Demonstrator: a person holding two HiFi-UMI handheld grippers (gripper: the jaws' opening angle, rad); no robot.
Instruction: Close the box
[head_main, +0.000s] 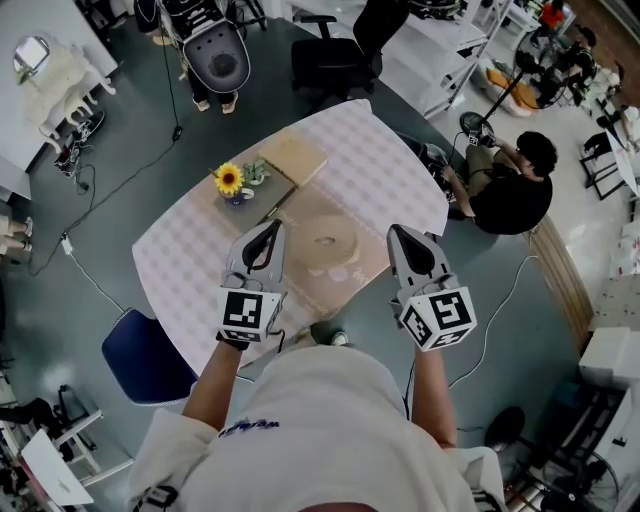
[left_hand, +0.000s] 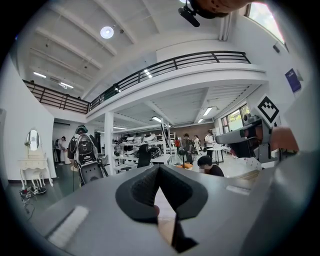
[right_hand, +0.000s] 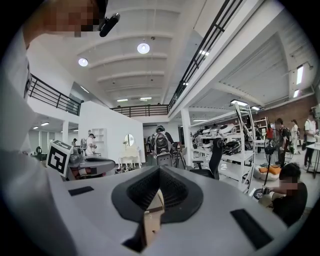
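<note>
On the checkered table lies an open cardboard box with a pale ring-shaped roll inside. Its lid flap stands up at the far side. Both grippers hang level above the table's near edge, apart from the box. My left gripper is over the box's left side and my right gripper over its right side. Each has its jaws together with nothing held. In the left gripper view the left gripper points across the room. The right gripper does the same in its own view.
A yellow flower in a small pot stands left of the box. A blue chair sits at the table's near left and a black office chair at the far side. A person crouches on the floor to the right.
</note>
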